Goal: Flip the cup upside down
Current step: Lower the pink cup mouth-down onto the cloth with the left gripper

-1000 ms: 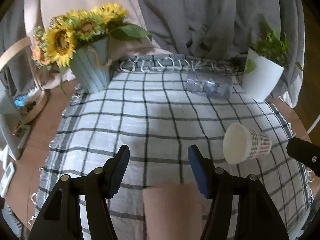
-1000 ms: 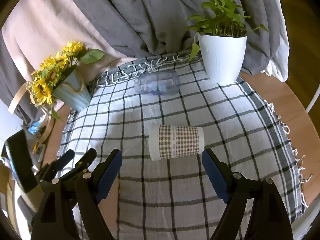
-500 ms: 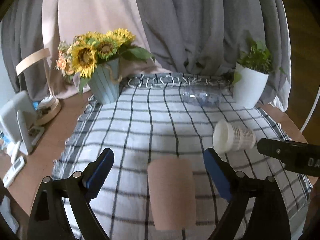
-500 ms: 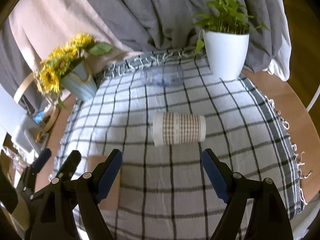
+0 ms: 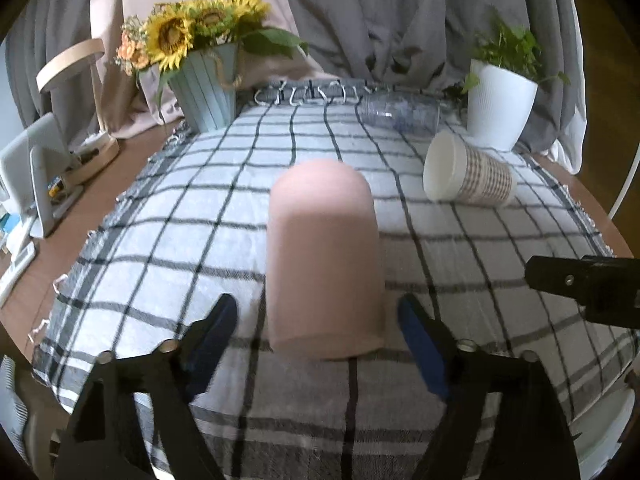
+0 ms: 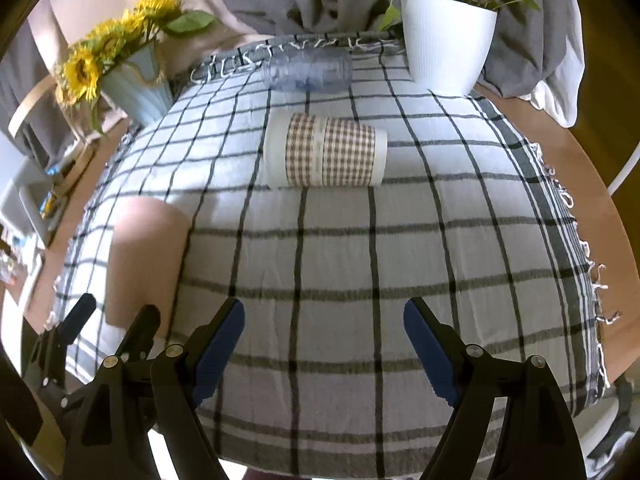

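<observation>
Pink cup (image 5: pixel 324 256) stands inverted between the spread left tongs (image 5: pixel 320 344); right tongs (image 6: pixel 324 348) gape, holding nothing

Wooden table (image 5: pixel 132 168), checked cloth (image 5: pixel 200 216) over it (fringed edges), three cups lying sideways

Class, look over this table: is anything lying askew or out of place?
Yes. The checked paper cup lies on its side mid-cloth, and a clear plastic cup lies toppled behind it. The pink cup stands mouth-down.
</observation>
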`<control>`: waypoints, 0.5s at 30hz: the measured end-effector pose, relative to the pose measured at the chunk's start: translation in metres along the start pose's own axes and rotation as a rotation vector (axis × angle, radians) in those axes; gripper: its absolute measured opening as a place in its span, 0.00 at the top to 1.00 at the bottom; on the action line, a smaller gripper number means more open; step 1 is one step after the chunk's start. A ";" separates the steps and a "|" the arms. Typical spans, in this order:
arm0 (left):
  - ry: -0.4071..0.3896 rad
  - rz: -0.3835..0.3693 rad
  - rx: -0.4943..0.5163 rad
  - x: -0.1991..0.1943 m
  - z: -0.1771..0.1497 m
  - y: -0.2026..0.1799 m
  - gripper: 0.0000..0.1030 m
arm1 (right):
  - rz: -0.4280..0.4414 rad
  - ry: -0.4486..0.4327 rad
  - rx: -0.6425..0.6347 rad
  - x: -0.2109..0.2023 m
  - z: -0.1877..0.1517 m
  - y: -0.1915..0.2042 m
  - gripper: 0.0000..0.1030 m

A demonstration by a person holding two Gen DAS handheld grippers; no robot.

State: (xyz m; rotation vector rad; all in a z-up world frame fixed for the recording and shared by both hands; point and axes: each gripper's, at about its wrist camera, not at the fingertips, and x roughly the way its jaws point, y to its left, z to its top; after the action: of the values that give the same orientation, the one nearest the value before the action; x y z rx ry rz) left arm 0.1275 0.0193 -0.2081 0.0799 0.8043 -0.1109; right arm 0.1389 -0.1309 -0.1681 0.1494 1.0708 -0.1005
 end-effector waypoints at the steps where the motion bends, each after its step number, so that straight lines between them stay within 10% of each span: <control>1: 0.010 0.000 0.001 0.003 -0.001 -0.001 0.33 | -0.005 0.002 -0.005 0.000 -0.002 0.000 0.20; 15: 0.003 -0.007 0.031 -0.009 0.026 0.003 0.39 | 0.020 -0.025 0.018 -0.012 0.006 0.002 0.20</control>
State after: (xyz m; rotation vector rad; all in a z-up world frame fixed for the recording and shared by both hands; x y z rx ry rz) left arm 0.1404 0.0202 -0.1834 0.1061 0.8064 -0.1301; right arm 0.1387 -0.1298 -0.1550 0.1749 1.0439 -0.0942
